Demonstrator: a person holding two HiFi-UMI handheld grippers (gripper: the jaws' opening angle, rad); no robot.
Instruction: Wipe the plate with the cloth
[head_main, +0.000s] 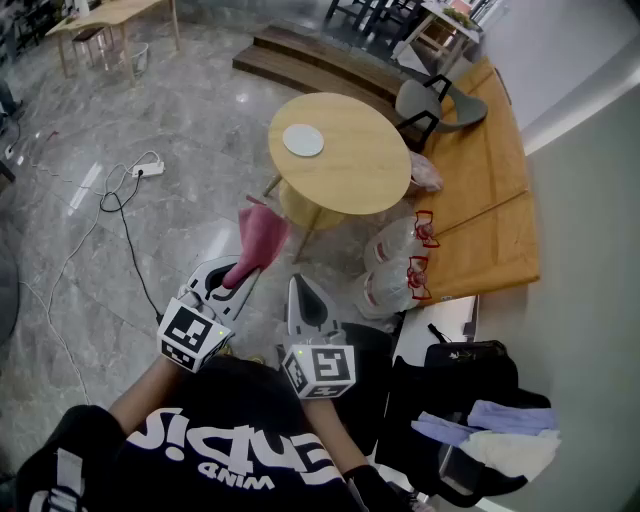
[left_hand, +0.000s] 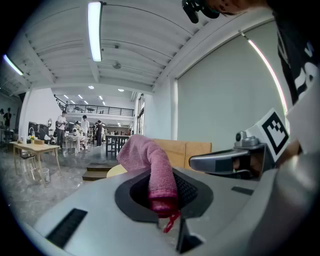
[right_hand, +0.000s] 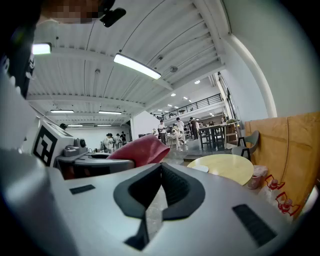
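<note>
A white plate (head_main: 303, 140) lies on the round wooden table (head_main: 350, 170) ahead of me; its edge (right_hand: 200, 169) shows in the right gripper view on the same table (right_hand: 225, 166). My left gripper (head_main: 243, 272) is shut on a pink cloth (head_main: 259, 240) that stands up out of its jaws; the left gripper view shows the cloth (left_hand: 152, 167) pinched between them. My right gripper (head_main: 297, 284) is held beside it, jaws shut with nothing between them (right_hand: 161, 187). Both grippers hang over the floor, well short of the table.
A grey chair (head_main: 435, 105) stands behind the table, next to wooden panels (head_main: 490, 190). Plastic bags (head_main: 395, 265) lie at the panels' foot. A power strip and cable (head_main: 130, 185) trail over the marble floor on the left. A black bag and folded cloths (head_main: 480, 420) sit at right.
</note>
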